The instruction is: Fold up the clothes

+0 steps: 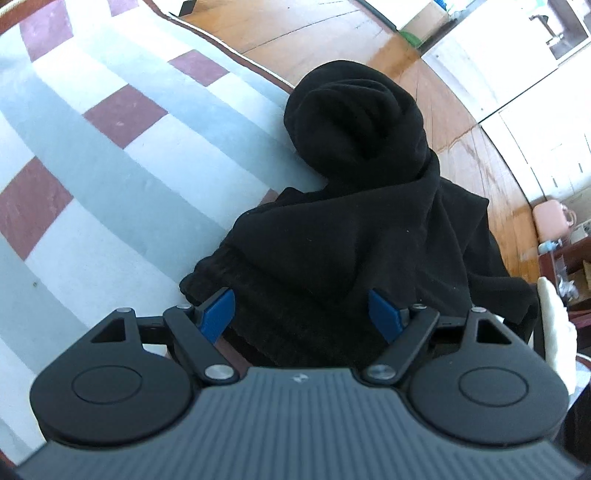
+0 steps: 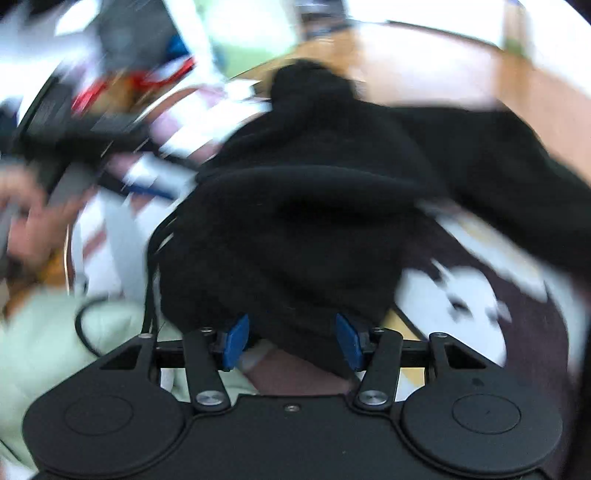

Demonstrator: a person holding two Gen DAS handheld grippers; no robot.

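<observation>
— Both grippers are standing with their jaws apart: the left gripper (image 1: 302, 314) is gaping wide over the black garment (image 1: 354, 221), cloth lying between its blue pads (image 1: 218, 314) but not pinched.

— And the right gripper (image 2: 291, 341)?

— Its jaws are parted too, with a dark fold bulging between them; that view is blurring badly, so I'm judging, not seeing, that nothing is being squeezed.

— Where is the garment lying?

— It's bunching in a heap at the centre and right of the left wrist view, on the edge of the striped cover (image 1: 110, 166), its rolled end pointing to the upper middle, toward the wooden floor (image 1: 314, 33).

— So which step?

— Looks like taking hold before spreading it out. Next, I'd say, each gripper is needing a firm bite on a hem or edge, well apart from the other, before lifting.
</observation>
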